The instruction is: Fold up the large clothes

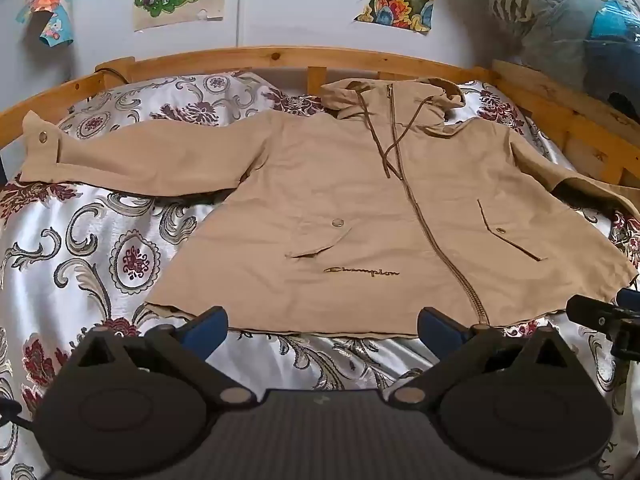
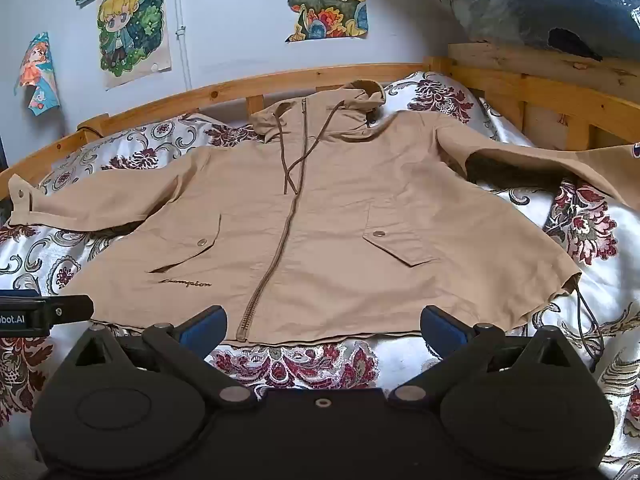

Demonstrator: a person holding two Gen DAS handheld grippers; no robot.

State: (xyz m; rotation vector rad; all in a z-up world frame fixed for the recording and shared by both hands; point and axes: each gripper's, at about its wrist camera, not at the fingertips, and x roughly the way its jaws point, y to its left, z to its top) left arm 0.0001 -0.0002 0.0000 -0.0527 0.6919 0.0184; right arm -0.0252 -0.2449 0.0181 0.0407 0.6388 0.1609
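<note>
A tan hooded jacket (image 1: 352,200) lies face up and zipped on the bed, sleeves spread to both sides, hood toward the headboard. The same jacket (image 2: 320,232) fills the right wrist view. My left gripper (image 1: 322,326) is open just short of the hem, left of the zipper's end, with nothing between its blue pads. Over the hem near the zipper's bottom, my right gripper (image 2: 322,326) is open and empty too. Each gripper's tip shows at the edge of the other's view: the right gripper (image 1: 600,316) and the left gripper (image 2: 48,312).
The bed has a floral satin cover (image 1: 80,248) and a wooden frame (image 1: 280,58) along the far side and right. Drawings hang on the wall (image 2: 132,28). A plastic-wrapped bundle (image 2: 560,4) sits on the frame at the upper right. A drawcord (image 2: 588,320) dangles from the hem's right corner.
</note>
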